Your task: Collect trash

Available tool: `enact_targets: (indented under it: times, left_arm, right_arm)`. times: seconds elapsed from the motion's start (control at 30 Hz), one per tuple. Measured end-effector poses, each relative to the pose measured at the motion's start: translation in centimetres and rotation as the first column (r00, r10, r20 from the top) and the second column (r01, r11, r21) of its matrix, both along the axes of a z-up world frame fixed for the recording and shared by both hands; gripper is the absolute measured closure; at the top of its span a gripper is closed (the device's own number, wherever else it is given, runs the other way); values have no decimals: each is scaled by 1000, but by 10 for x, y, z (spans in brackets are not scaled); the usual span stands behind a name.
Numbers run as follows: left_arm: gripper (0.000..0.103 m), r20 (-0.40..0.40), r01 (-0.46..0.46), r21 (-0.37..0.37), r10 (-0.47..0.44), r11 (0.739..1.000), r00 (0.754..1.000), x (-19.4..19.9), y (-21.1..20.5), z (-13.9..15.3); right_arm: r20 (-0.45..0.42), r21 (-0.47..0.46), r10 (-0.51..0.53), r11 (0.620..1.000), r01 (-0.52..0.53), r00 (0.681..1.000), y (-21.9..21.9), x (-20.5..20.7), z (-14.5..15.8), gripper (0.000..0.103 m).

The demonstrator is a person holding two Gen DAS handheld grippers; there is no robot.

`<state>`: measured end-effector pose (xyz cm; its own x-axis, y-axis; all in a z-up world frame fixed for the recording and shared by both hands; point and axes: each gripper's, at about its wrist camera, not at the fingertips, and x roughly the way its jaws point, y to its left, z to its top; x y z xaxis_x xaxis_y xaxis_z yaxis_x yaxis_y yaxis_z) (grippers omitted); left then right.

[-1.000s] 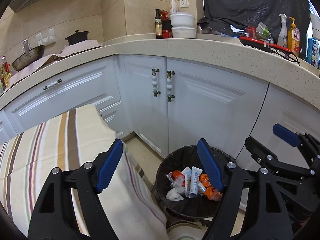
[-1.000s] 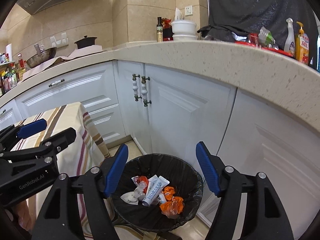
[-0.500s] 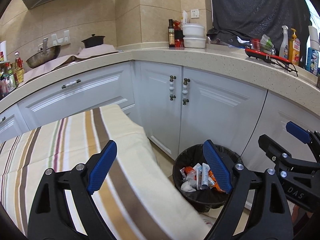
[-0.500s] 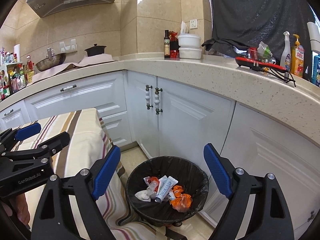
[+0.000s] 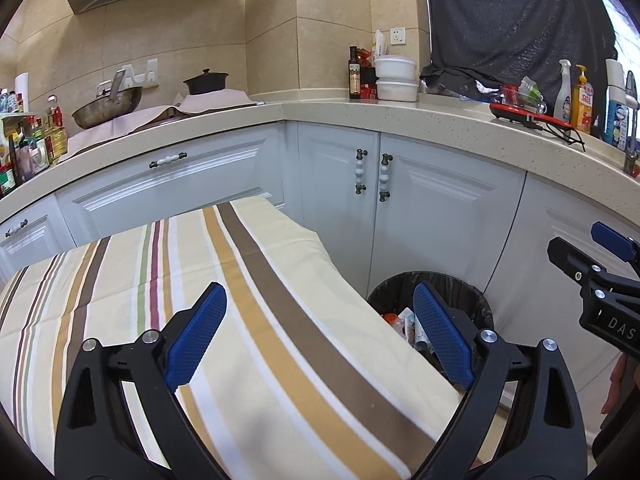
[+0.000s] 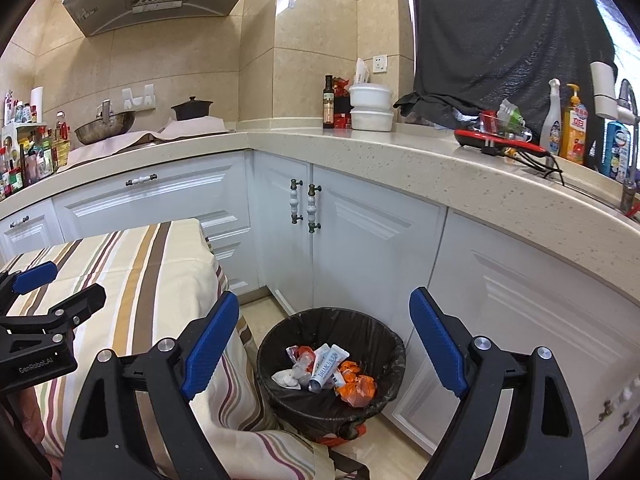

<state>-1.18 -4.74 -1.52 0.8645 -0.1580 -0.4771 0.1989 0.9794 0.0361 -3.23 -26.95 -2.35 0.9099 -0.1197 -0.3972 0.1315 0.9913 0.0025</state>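
Note:
A black-lined trash bin stands on the floor by the white cabinets. It holds white tubes, orange wrappers and crumpled white paper. My right gripper is open and empty, above and in front of the bin. My left gripper is open and empty, above the striped tablecloth; the bin shows partly behind its right finger. The right gripper also shows at the left wrist view's right edge.
The cloth-covered table stands left of the bin. White corner cabinets carry a speckled counter with bottles, stacked white bowls, a wok, a pot and a red tray. A range hood hangs top left.
Both grippers have risen and pulled back from the bin. The left gripper has moved left over the tablecloth. Both stay open and empty.

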Motion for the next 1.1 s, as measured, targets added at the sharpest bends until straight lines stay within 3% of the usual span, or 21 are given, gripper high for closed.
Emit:
enact_targets:
  times: [0.47, 1.1]
  left_arm:
    - [7, 38, 2, -37, -1, 999, 999, -31, 12, 17]
    - [7, 39, -19, -50, 21, 999, 999, -34, 16, 20]
  right_arm:
    - [44, -24, 0, 1000, 2, 999, 17, -36, 13, 18]
    - [57, -27, 16, 1000, -15, 998, 24, -39, 15, 18]
